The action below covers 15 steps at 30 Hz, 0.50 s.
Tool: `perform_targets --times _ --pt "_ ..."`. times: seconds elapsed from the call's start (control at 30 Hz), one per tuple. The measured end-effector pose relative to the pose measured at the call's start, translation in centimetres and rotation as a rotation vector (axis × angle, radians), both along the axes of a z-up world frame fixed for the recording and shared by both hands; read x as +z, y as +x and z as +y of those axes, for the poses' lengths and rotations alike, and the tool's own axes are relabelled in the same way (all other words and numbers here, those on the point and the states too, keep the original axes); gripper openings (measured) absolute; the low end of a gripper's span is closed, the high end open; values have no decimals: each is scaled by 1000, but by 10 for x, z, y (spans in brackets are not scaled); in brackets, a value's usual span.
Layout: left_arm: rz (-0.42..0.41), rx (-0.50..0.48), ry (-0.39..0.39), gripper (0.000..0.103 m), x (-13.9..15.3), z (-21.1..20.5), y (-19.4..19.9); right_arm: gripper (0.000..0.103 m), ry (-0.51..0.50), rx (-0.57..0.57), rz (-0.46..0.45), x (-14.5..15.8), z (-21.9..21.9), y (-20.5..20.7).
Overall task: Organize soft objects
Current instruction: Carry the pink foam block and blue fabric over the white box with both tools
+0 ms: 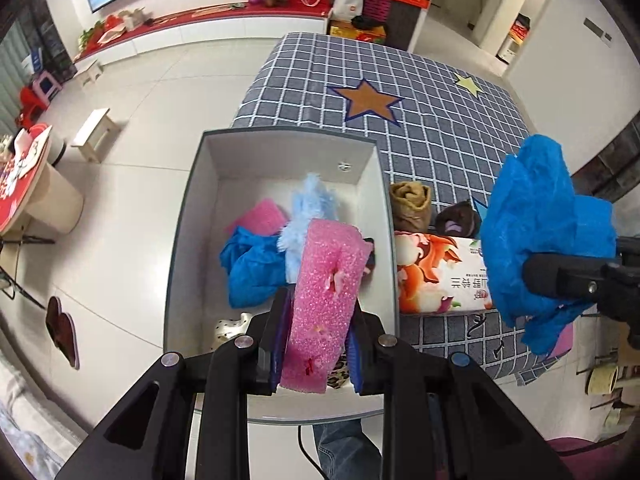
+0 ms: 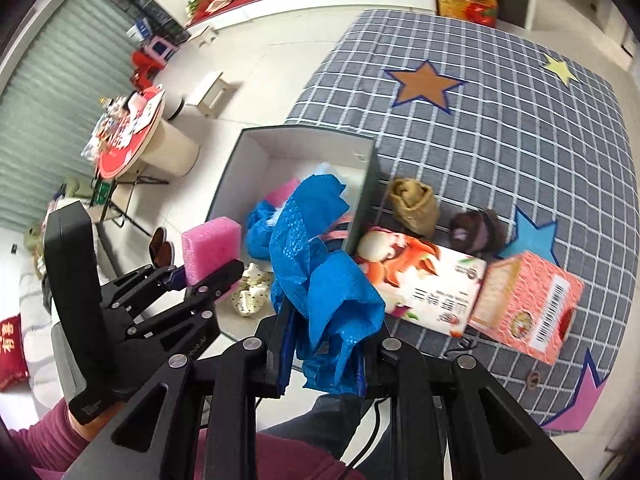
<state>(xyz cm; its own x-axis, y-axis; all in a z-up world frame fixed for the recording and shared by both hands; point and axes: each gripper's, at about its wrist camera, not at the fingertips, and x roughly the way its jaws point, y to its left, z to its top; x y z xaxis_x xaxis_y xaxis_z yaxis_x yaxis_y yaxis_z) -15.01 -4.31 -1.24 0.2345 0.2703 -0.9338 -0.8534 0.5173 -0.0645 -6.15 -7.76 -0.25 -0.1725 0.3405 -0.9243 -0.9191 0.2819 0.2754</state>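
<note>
The left gripper (image 1: 316, 340) clamped a pink sponge (image 1: 326, 292) above the box (image 1: 182, 240); the right gripper (image 2: 324, 354) pinched a blue cloth (image 2: 324, 280) short of it. Released there, the cloth could probably snag the box's near wall ahead of the fingers and spill outside.

You hold a pink sponge (image 1: 326, 300) dotted with small flower marks, and a bright blue cloth (image 2: 324, 280) with a fine embossed dot texture. The box (image 1: 192, 216) is white inside with dark grey outer walls. In it lie a pale blue fluffy thing (image 1: 310, 208) and a cream, black-spotted cloth (image 1: 228, 328). The blanket (image 1: 440, 120) is grey with a white grid, plus brown and yellow stars.
</note>
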Motion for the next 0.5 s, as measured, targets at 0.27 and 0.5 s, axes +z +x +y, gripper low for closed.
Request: perform_targets --times 0.27,0.5 --pt "12 46 -11 27 -6 6 -14 25 -8 67 -6 -3 18 -21" --pt "12 62 -14 27 -8 9 -20 25 -13 93 -4 -5 29 -32"
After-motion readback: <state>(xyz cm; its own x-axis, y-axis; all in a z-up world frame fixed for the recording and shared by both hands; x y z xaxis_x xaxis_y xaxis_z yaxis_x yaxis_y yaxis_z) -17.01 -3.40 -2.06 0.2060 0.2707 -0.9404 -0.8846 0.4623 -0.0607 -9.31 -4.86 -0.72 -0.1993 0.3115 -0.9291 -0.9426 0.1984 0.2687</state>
